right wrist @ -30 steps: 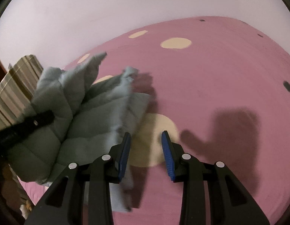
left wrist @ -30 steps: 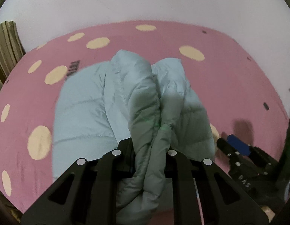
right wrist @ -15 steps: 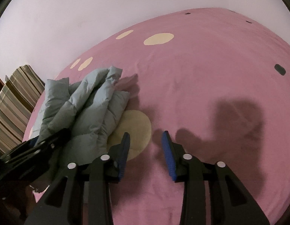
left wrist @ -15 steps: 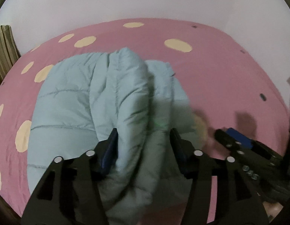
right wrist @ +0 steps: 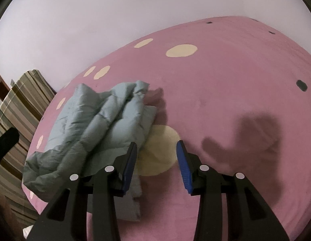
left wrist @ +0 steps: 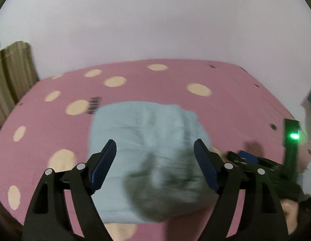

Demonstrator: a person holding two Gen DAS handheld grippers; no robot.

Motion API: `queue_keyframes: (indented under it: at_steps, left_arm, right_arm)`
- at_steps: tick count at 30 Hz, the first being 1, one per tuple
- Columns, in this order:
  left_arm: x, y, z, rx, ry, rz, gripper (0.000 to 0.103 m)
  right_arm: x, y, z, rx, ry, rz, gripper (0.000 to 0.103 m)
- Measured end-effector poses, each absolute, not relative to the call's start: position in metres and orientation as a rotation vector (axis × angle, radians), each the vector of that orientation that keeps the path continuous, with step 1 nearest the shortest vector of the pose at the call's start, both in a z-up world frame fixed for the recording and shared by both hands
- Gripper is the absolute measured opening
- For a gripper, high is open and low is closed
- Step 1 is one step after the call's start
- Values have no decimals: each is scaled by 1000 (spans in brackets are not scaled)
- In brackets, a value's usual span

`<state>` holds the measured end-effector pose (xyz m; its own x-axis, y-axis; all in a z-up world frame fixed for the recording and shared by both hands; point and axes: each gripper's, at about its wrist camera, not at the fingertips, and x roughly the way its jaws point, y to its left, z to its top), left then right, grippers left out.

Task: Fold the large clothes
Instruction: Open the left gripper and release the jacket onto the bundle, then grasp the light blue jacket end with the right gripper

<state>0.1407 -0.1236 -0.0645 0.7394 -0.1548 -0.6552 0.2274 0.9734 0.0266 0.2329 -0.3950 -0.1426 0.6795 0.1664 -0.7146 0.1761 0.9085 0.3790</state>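
Writing printed on the pink sheet [left wrist: 165,84] is blurred, unreadable; left gripper [left wrist: 154,160] and right gripper [right wrist: 156,158] are opening, empty, over the blue jacket [right wrist: 99,124].

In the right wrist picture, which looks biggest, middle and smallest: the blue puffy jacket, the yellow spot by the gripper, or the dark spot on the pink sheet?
1. blue puffy jacket
2. yellow spot, though nearness enlarges it
3. dark spot, which lies farther away

The left tool [left wrist: 154,155] tilts downward, its jaws wide and opening with nothing gripped. The right tool [right wrist: 156,156], also angled down, is opening too, empty.
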Motion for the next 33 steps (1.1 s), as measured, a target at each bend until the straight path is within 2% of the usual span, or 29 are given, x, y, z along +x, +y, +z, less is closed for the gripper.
queue_keyframes:
  at_steps: [2, 10, 14, 23, 24, 25, 26, 28, 29, 33]
  left_arm:
    - [149, -101, -68, 105, 705, -135, 80]
    - [182, -19, -102, 5, 783, 1, 80]
    - [193, 14, -118, -65, 813, 12, 80]
    - [204, 37, -140, -139, 850, -36, 80]
    - [206, 35, -141, -141, 852, -47, 80]
    - [207, 34, -143, -140, 853, -55, 81]
    - [207, 31, -143, -139, 853, -72, 81]
    - [209, 26, -141, -137, 848, -101, 81]
    - [208, 23, -138, -135, 837, -118, 80]
    - [204, 8, -125, -141, 799, -185, 80]
  right_arm:
    - [235, -388, -138, 444, 825, 8, 52]
    - [256, -352, -120, 427, 828, 79, 59]
    - [277, -337, -116, 477, 836, 126, 70]
    - [317, -299, -126, 419, 930, 119, 71]
    - [318, -297, -127, 419, 930, 115, 67]
    - [318, -297, -128, 419, 926, 106, 45]
    - [319, -296, -129, 420, 931, 110, 31]
    - [321, -296, -130, 437, 943, 152, 17]
    - [321, -296, -127, 433, 940, 163, 12]
    - [312, -309, -107, 407, 886, 162, 10]
